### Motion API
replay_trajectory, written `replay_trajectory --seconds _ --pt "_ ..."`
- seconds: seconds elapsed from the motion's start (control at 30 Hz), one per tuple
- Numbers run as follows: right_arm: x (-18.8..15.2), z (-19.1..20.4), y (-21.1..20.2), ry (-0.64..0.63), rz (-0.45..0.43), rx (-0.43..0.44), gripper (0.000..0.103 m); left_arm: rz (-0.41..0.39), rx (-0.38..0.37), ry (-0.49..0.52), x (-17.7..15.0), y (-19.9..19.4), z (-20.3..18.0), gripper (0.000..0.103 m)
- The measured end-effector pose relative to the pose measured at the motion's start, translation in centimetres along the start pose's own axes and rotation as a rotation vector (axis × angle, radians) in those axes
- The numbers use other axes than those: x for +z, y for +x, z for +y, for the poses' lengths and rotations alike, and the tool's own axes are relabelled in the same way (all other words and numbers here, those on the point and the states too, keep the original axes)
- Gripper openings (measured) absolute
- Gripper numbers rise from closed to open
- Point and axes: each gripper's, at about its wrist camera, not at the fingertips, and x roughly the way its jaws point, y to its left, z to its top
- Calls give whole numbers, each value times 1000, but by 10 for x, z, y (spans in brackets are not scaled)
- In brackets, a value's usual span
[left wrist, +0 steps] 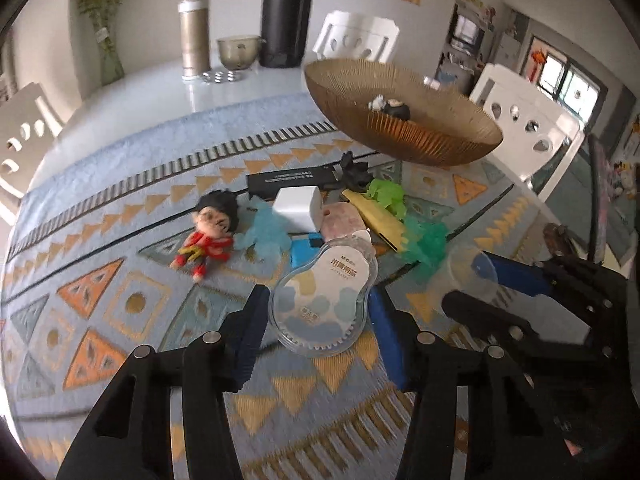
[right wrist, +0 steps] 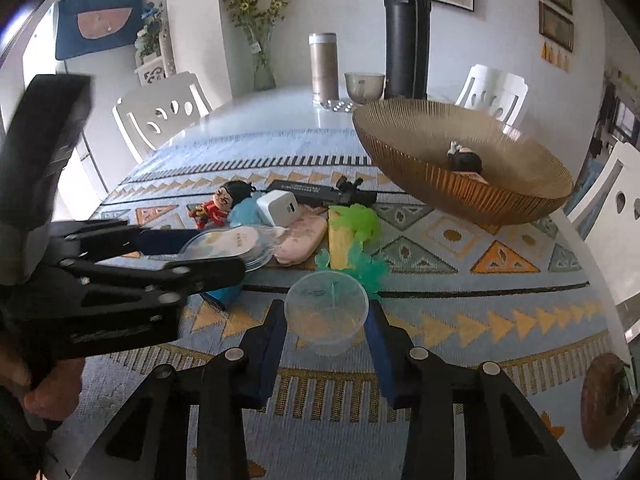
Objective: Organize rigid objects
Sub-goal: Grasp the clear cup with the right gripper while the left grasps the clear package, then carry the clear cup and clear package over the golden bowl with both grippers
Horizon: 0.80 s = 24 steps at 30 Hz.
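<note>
My left gripper is shut on a clear plastic correction-tape case and holds it above the patterned mat; it also shows in the right wrist view. My right gripper is shut on a small clear plastic cup, seen at the right in the left wrist view. A pile lies on the mat: a red doll, a white charger cube, a pink piece, a yellow piece, green frilly toys and a black bar. An amber ribbed bowl holds a small dark item.
A black thermos, a metallic tumbler and a small glass bowl stand at the table's far end. White chairs ring the table. The table edge lies to the right.
</note>
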Motion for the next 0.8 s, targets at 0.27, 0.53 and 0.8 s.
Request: replay_trajectory --seconds 0.27,0.53,0.8 --pt "-1 5 -8 -19 -27 0 39 -24 170 -159 -54 -52 22 48" --pt "-19 15 -22 -52 -3 47 39 -30 311 -291 -90 -63 39 48" --pt "-21 22 -14 -98 29 57 39 -23 369 -274 -96 -56 28 48"
